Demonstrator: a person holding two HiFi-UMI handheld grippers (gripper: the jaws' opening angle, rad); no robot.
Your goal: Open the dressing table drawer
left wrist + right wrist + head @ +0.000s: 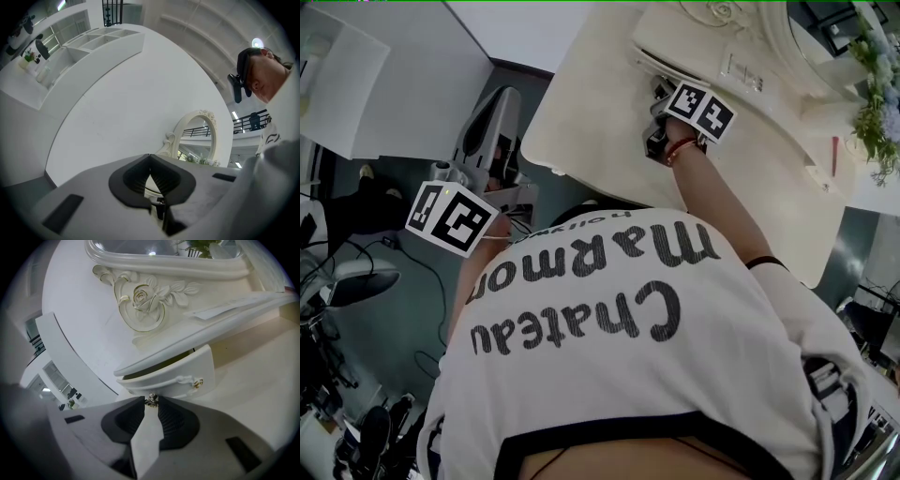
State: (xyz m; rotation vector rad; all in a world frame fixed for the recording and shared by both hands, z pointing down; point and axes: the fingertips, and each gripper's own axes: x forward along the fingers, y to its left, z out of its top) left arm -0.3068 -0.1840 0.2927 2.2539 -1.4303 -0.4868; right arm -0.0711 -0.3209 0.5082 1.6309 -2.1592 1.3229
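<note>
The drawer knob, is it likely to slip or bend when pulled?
Probably stiff: the knob looks like small shiny metal fixed to the drawer front. It may be slippery, since the right tool pinches it only at its tips. The drawer stands slightly open and looks small, so it likely slides lightly.

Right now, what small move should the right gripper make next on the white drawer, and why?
Probably pull straight back: the right gripper is closed on the small silvery metal knob of the white curved drawer, which stands only slightly out, with a narrow dark gap above its front.
</note>
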